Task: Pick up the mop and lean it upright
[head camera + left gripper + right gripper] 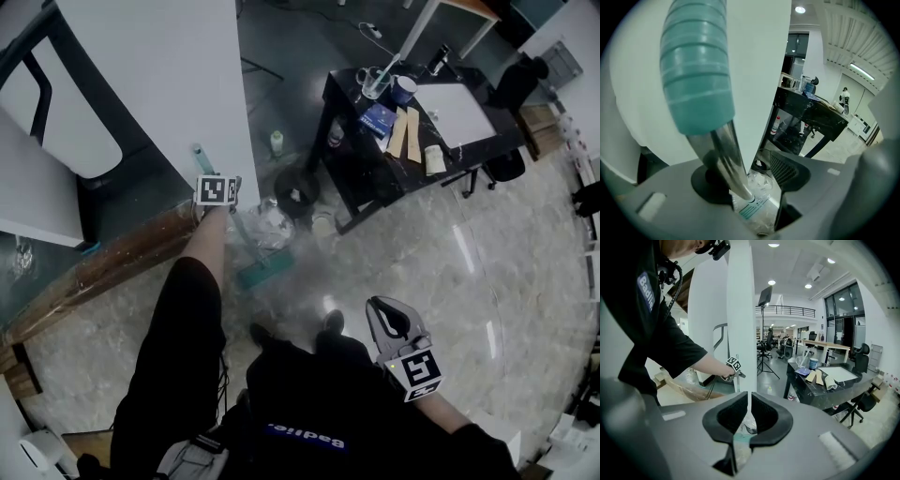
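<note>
Setting: open office with a polished speckled stone floor (487, 272), glossy and streaked with light. A flat white pillar (159, 75) stands at 11 o'clock in the head view.

Right claw (386, 321): nearest the body, at 5 o'clock, hanging over the floor. Its ribbed black pads (764, 413) are drawn together to a thin slit, with nothing in it.

Left claw (230, 197): at 10 o'clock, arm stretched toward the pillar. Its jaws are parted around the mop (724, 154). The smooth bright metal tube lies against the left pad and the right pad stands clear of it, so the claw is released, not clamped. A ringed teal plastic grip (696, 70) caps the tube.

The mop stands steeply close by the pillar face; contact can't be made out. Its flat teal head (253, 275) is down on the floor.

Beyond: crumpled clear plastic (267, 225) beside the tube, then a round black bin (295, 192). At 1 o'clock is a black counter (497, 142) with mugs and a white board.
</note>
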A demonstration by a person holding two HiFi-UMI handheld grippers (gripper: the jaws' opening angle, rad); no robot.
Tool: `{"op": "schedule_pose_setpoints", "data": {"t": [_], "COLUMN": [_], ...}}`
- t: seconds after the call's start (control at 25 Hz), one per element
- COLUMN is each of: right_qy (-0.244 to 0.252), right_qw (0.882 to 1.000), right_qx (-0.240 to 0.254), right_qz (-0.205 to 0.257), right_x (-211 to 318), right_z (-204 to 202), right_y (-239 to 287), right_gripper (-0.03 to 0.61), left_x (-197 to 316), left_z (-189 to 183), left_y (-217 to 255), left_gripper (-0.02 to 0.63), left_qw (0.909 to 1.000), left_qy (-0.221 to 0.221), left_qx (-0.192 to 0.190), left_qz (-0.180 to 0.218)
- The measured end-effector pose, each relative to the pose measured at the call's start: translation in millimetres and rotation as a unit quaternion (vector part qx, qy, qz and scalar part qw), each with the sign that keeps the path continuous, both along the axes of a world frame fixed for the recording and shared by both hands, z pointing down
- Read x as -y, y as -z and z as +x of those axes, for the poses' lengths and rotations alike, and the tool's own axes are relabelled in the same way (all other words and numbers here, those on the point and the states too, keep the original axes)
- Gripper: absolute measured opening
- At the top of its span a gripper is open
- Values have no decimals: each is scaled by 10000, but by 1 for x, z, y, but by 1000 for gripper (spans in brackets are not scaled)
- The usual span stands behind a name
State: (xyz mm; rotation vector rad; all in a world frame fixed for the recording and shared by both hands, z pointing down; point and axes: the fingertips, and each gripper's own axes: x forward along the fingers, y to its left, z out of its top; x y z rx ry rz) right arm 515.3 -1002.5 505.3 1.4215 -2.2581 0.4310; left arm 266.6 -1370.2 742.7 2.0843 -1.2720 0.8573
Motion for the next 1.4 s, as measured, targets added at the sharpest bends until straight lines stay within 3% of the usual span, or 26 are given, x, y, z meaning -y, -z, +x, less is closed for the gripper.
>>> {"op": "schedule_pose_setpoints", "data": {"t": [0.44,0.68,1.16,1.4], "right_qy": [54,124,460,906], "right_qw": [9999,9998,9989,9949], "right_qx": [-86,-122,109,366], "right_qz": [-122,-123,61,241], "right_x": [0,1,5,9], "right_z": [-5,-10,-26,-38], "right_y": [-3,-4,-6,3], "right_gripper": [33,38,43,40], "left_x": [2,-4,-39,-77], "left_z": [-18,-22,-28,-39], "left_y": [-16,-24,-12,0], "left_gripper": [392,430,428,367], "left_qw": [9995,9996,9995,9992], "left_qy": [257,230,119,167], "left_qx": [4,-28,-138,-83], "left_qz": [-171,-187,-251,-342]}}
